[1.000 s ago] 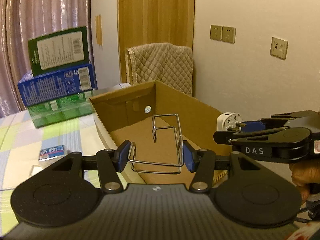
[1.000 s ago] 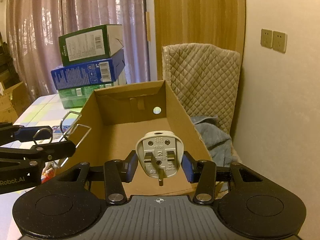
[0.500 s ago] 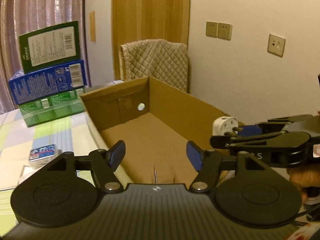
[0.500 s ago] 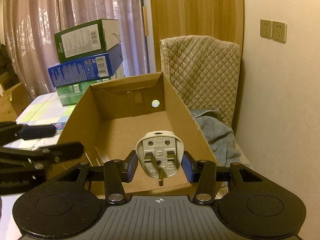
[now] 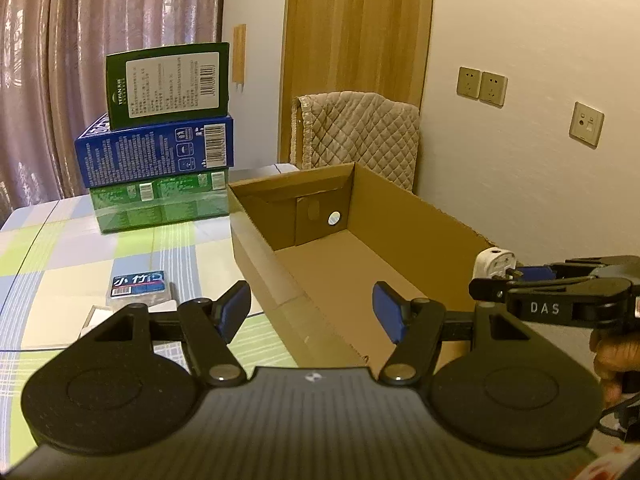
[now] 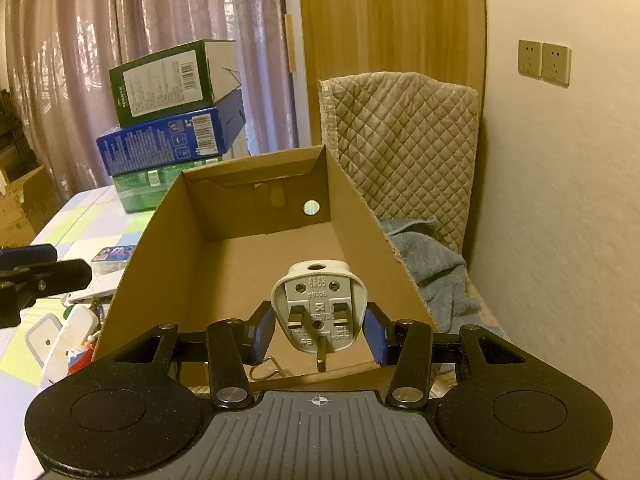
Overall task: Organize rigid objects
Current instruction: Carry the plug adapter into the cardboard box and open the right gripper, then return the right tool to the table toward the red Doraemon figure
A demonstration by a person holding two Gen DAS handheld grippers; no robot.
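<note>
Two grippers are at work. The right gripper (image 6: 319,334) has its jaws clamped on a white plug adapter (image 6: 318,308), pins facing the camera, poised over the near end of the cardboard box (image 6: 352,200). The left gripper (image 5: 310,310) stands with its jaws apart and nothing between them, over the box's left wall. A bent wire piece (image 6: 266,368) shows low at the box's near end, apparently already inside, so one item looks stowed. Left to do, judging by the scene: release the adapter into the box, then collect the small packet (image 5: 138,286) and the white clutter (image 6: 64,338) lying on the checked tablecloth (image 5: 60,248) beside it.
</note>
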